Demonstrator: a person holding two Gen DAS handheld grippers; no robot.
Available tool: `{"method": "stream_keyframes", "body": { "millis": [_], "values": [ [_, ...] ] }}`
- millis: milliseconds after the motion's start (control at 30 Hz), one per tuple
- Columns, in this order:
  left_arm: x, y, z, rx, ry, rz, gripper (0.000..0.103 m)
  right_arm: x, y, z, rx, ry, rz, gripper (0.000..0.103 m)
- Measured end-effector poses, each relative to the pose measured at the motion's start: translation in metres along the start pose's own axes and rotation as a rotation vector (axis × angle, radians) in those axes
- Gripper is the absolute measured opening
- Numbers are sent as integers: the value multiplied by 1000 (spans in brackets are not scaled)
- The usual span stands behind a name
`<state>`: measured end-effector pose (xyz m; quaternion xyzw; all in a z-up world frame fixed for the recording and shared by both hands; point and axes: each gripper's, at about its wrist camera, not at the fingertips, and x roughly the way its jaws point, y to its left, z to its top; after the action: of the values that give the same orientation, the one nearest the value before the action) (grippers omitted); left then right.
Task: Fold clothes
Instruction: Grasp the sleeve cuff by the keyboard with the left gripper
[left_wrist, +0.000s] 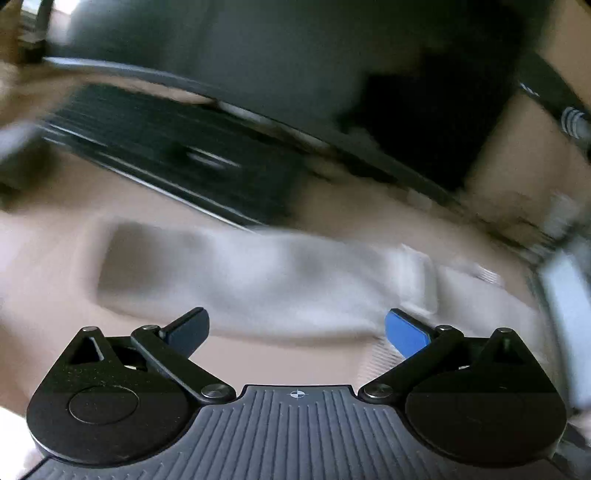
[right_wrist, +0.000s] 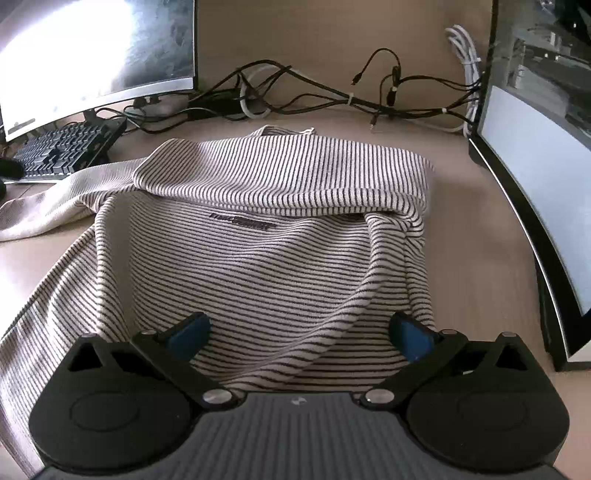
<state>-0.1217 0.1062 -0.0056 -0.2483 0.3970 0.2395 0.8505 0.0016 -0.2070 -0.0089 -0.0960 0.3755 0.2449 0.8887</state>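
Observation:
A striped shirt (right_wrist: 258, 251), white with thin dark stripes, lies on the beige desk in the right wrist view. Its top part is folded down over the body, and one sleeve (right_wrist: 40, 210) trails off to the left. My right gripper (right_wrist: 299, 332) hovers low over the shirt's near part, open, with nothing between its blue pads. The left wrist view is heavily motion-blurred. It shows a pale strip of the garment (left_wrist: 258, 280) stretched across the desk ahead of my left gripper (left_wrist: 297, 328), which is open and holds nothing.
A monitor (right_wrist: 92, 55) and a dark keyboard (right_wrist: 62, 147) stand at the back left. A second monitor (right_wrist: 535, 203) lines the right edge. A tangle of cables (right_wrist: 314, 96) runs along the back. The blurred left view shows a keyboard (left_wrist: 166, 155) and a monitor base.

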Motion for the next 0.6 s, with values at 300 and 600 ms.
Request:
{"method": "stream_keyframes", "body": {
  "millis": [300,600],
  "values": [
    [8,68,24,-143,-102,197,99,0,0,1,4,4,-11,103],
    [19,70,24,-117,-104,241,89,0,1,2,1,20,-10,103]
  ]
}}
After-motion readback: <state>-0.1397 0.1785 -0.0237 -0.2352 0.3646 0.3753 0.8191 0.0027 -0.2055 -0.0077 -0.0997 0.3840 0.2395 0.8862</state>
